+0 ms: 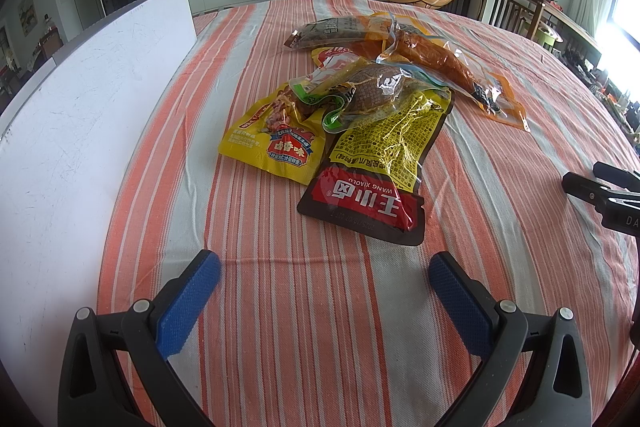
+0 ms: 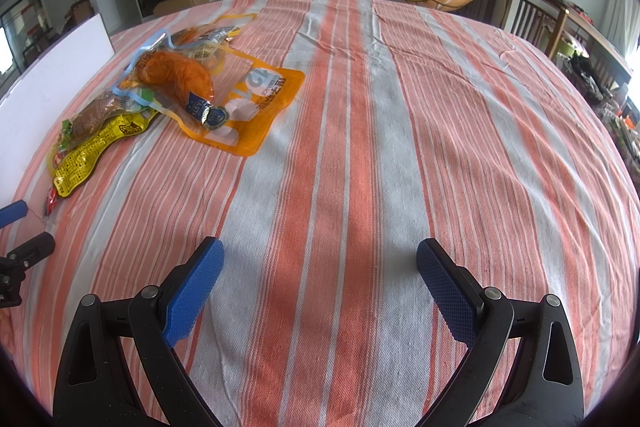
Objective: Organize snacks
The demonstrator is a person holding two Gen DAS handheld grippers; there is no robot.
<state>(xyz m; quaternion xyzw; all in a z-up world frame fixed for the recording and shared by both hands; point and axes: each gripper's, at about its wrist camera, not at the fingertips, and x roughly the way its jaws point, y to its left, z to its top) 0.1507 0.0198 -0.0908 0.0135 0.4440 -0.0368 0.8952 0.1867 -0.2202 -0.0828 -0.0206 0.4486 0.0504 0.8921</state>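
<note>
Snack packets (image 1: 372, 99) lie heaped on striped cloth (image 2: 360, 147); both hand-held grippers (image 1: 324, 283) (image 2: 318, 267) gape, empty.

Bright daylight from right window (image 1: 624, 15); sharp focus; fisheye-bent edges

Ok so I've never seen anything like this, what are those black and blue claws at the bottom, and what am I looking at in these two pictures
Those claws are two hand-held grippers, one in each of a person's hands, each with a fisheye camera looking along its fingers. One picture comes from the left gripper, the other from the right gripper. Both are open and hold nothing. Below them is a table under a striped cloth. On it lies a pile of snack packets: a yellow and red pouch, a yellow packet and a clear orange bag with a browned piece of meat on top. A white board sits at the left.
</note>
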